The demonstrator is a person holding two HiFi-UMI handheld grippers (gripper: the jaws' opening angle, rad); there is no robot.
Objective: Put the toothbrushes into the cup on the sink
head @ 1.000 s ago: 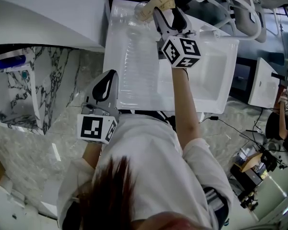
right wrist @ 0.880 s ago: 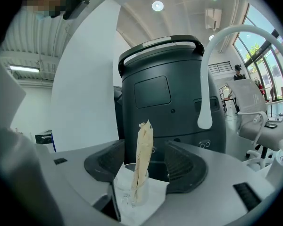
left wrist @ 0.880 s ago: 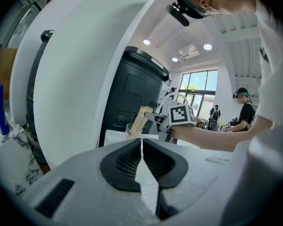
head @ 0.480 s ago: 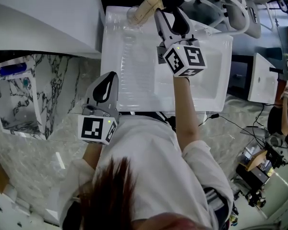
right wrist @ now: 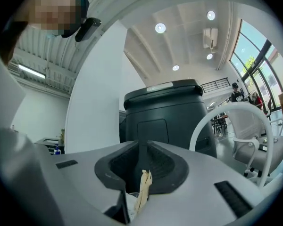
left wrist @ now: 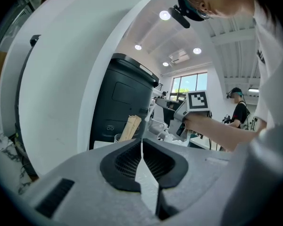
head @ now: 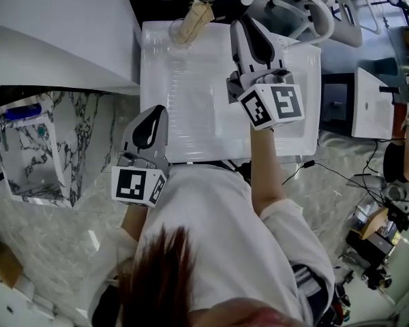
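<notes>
Nearest, the person's white shirt (head: 218,251) fills the lower part of the head view; both arms reach forward from it, each holding tongs with a marker cube at the back. On the left, the left tongs (head: 155,109) hover over the near edge of the white sink (head: 191,107); in the left gripper view their two halves meet in a thin line, pressed together with nothing between them. Farther out and to the right, the right tongs (head: 245,23) point level over the back part of the sink; their halves have just been closing and now stand almost together, only a narrow slit left and nothing gripped in it. In the right gripper view the cup and its contents show low down past the tongs, apart from them. At the far left corner of the sink stands the clear cup (head: 178,27); the toothbrushes (head: 193,16), in pale tan wrapping, are inside it, leaning with their tops sticking out over the rim toward the right. Well clear of the cup, both tongs are empty. Behind the sink rises a dark bin (right wrist: 167,117); to its right a white chair (right wrist: 236,126) shows its curved back.
</notes>
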